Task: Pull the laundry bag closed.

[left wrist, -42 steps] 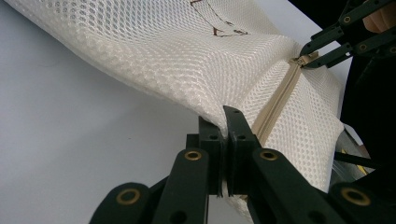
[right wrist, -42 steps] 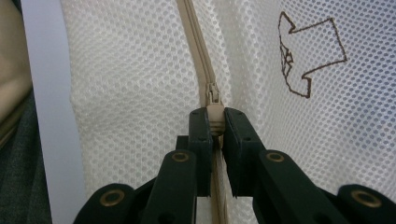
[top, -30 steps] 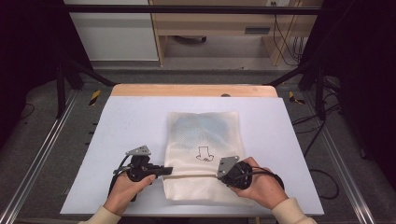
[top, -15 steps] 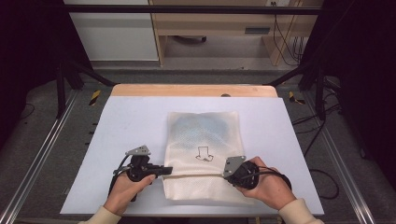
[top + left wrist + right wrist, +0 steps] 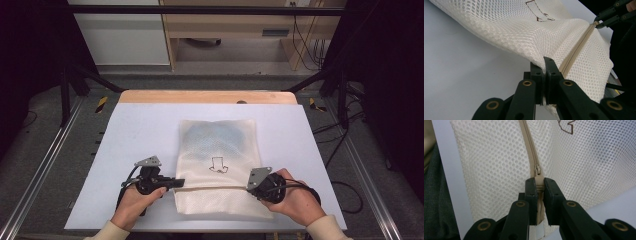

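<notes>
A white mesh bag (image 5: 217, 145) lies flat on the light table (image 5: 145, 125), with a small dark line drawing on its front and something bluish showing through its far half. A beige zipper (image 5: 215, 187) crosses its near end. My left gripper (image 5: 181, 183) is shut on the bag's left edge; in the left gripper view its jaws (image 5: 544, 65) pinch the mesh beside the zipper (image 5: 576, 50). My right gripper (image 5: 248, 188) is at the zipper's right end, shut (image 5: 539, 183) on the beige zipper pull (image 5: 538, 180) just below the slider (image 5: 537, 168).
The table's wooden far edge (image 5: 207, 96) borders a floor with cables and furniture. Metal rails (image 5: 40, 170) run along both sides of the table. Bare tabletop surrounds the bag to the left, the right and beyond it.
My right hand has slid to the right along the zipper line with the pull pinched. The left hand has stayed put, still pinching the bag's edge.
</notes>
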The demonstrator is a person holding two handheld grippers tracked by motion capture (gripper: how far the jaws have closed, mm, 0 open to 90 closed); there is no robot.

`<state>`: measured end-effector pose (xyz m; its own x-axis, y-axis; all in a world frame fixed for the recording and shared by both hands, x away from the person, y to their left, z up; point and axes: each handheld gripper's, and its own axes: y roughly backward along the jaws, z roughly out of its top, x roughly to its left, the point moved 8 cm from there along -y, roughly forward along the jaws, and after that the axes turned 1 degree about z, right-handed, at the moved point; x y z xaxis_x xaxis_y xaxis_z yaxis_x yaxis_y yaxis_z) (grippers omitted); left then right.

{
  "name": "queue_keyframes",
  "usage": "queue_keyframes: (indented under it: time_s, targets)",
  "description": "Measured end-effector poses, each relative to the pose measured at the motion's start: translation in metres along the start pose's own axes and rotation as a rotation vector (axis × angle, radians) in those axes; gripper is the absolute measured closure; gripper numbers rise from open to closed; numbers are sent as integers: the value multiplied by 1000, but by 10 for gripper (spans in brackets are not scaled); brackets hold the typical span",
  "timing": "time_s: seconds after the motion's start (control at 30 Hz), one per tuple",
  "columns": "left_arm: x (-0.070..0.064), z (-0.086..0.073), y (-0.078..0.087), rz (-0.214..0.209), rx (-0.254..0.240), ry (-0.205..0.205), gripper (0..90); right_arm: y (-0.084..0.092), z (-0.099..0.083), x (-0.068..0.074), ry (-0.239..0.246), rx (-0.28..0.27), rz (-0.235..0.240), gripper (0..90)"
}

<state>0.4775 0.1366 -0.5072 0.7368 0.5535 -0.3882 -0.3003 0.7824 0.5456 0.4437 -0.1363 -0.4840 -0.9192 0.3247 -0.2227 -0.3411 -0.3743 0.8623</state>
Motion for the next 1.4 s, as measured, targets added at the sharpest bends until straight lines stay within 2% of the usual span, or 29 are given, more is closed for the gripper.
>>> queue_keyframes:
  time_s: [0.33,0.9,1.4]
  targets:
    - [0,-1,-1,0,4,0,872,6,-13,-3,-18,10,-9,820]
    - [-1,-1,-1,-2,5,-3,871,6,-17,-5,-29,4,-4,820]
    - [-1,-2,-2,-1,10,-3,871,7,-28,-6,-53,15,-8,820]
